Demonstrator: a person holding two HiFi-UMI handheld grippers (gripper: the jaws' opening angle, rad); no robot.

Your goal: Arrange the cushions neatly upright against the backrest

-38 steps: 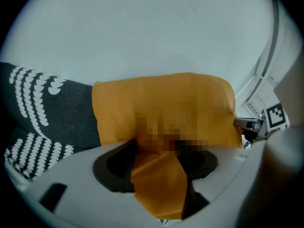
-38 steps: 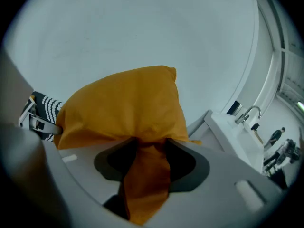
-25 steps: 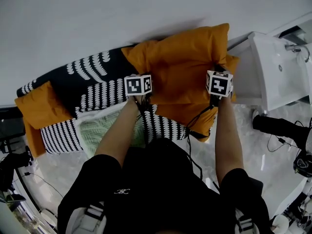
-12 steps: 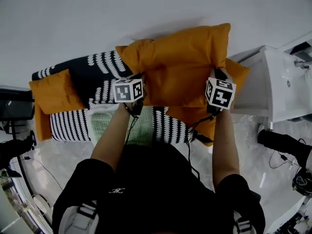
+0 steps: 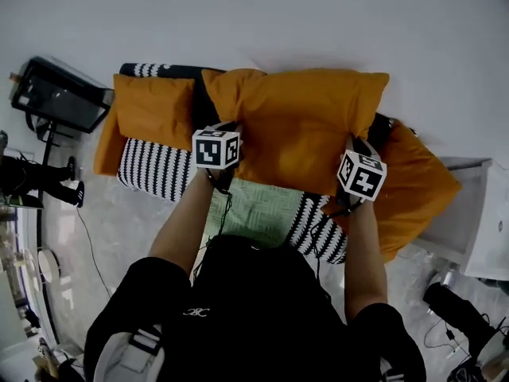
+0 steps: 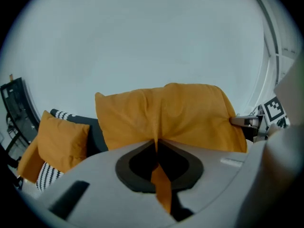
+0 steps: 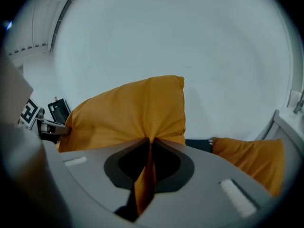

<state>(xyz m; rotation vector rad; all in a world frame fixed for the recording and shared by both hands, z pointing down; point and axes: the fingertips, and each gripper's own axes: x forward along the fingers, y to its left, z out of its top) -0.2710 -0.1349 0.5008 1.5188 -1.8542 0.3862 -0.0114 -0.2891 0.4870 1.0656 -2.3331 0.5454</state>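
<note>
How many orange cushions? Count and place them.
3: big cushion held up at centre, left cushion on the sofa at left, right cushion at right. More may be hidden.

A large orange cushion (image 5: 298,126) blocks the centre of the frame, flanked by a small orange cushion (image 5: 151,114) at left and a third orange cushion (image 5: 417,185) at right. The green seat patch (image 5: 254,209) below centre lies open. A white wall (image 5: 262,14) closes the top, a black stand (image 5: 60,94) the upper left and a white cabinet (image 5: 477,229) the lower right.

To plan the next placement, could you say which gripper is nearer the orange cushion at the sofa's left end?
Left. The left gripper, shut on the left edge of the large cushion, is beside the left-end cushion; the right gripper holds its opposite edge, farther away.
</note>
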